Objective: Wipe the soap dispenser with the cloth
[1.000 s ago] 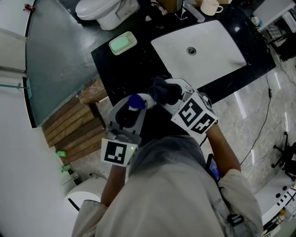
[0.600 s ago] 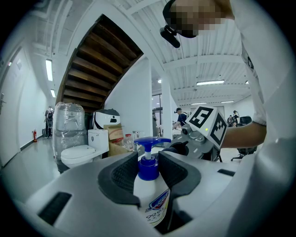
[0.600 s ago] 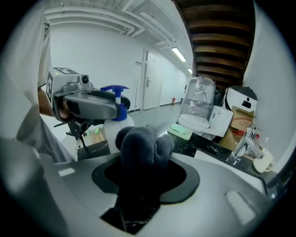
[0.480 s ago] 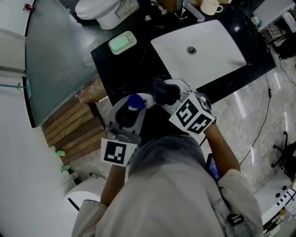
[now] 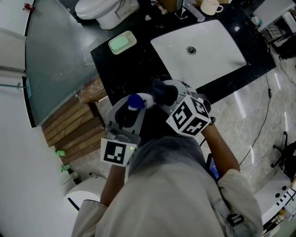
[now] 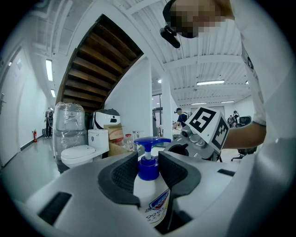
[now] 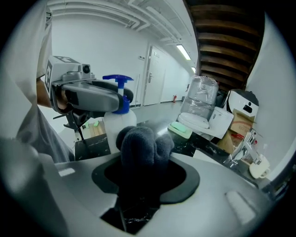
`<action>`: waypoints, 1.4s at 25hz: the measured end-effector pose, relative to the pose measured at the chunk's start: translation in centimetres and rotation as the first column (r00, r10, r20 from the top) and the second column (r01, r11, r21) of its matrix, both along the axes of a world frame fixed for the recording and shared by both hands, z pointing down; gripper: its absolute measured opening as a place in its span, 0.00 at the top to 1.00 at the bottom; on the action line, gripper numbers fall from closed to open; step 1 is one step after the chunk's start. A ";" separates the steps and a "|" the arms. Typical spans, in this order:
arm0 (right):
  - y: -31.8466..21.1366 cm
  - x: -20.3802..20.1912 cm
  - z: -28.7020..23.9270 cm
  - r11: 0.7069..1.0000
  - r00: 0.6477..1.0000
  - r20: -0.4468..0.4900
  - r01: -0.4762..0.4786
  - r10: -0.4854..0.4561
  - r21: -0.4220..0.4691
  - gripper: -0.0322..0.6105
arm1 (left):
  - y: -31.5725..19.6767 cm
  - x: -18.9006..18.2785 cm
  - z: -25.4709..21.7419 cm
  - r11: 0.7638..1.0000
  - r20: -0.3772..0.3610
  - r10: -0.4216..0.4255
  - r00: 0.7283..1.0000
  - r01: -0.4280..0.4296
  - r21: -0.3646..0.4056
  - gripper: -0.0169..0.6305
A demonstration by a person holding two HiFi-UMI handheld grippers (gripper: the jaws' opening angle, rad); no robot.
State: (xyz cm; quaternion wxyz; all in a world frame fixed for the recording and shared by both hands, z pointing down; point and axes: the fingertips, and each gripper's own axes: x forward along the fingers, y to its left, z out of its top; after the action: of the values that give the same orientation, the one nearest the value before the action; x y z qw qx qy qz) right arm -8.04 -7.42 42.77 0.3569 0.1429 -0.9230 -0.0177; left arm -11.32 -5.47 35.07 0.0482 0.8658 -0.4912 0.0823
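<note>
The soap dispenser (image 6: 149, 185) is a white bottle with a blue pump (image 5: 134, 101); my left gripper (image 6: 149, 173) is shut on its neck and holds it upright above the counter's near edge. In the right gripper view the bottle (image 7: 119, 121) stands just beyond a bunched dark grey cloth (image 7: 144, 147), on which my right gripper (image 7: 143, 173) is shut. From the head view the cloth (image 5: 162, 91) sits right beside the bottle's right side; whether it touches the bottle is hidden. The right gripper (image 5: 167, 98) reaches in from the right.
A black counter (image 5: 125, 69) carries a white sink (image 5: 203, 48) at the right and a green soap dish (image 5: 122, 42) at the left. A cup (image 5: 210, 6) and tap stand at the back. A white toilet (image 5: 104, 10) and wooden slats (image 5: 76, 127) lie left.
The right gripper's marker cube has turned and shifted slightly left toward the bottle. The left gripper and dispenser have stayed put.
</note>
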 end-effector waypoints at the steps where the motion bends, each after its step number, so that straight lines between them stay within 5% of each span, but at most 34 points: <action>1: 0.0 0.0 0.1 1.000 1.000 -0.011 0.003 -0.003 0.009 0.70 | 0.0 0.0 0.0 1.000 -0.001 0.000 1.000 0.000 0.001 0.77; 35: 0.3 -0.3 4.1 0.969 0.945 -0.321 0.133 -0.061 0.207 0.70 | 0.0 0.0 0.0 1.000 0.001 0.007 1.000 -0.007 0.009 0.77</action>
State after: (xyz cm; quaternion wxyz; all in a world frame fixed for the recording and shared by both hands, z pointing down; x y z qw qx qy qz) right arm -8.30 -7.09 46.84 0.4783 0.1321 -0.8528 -0.1626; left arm -11.32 -5.50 35.07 0.0436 0.8677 -0.4885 0.0806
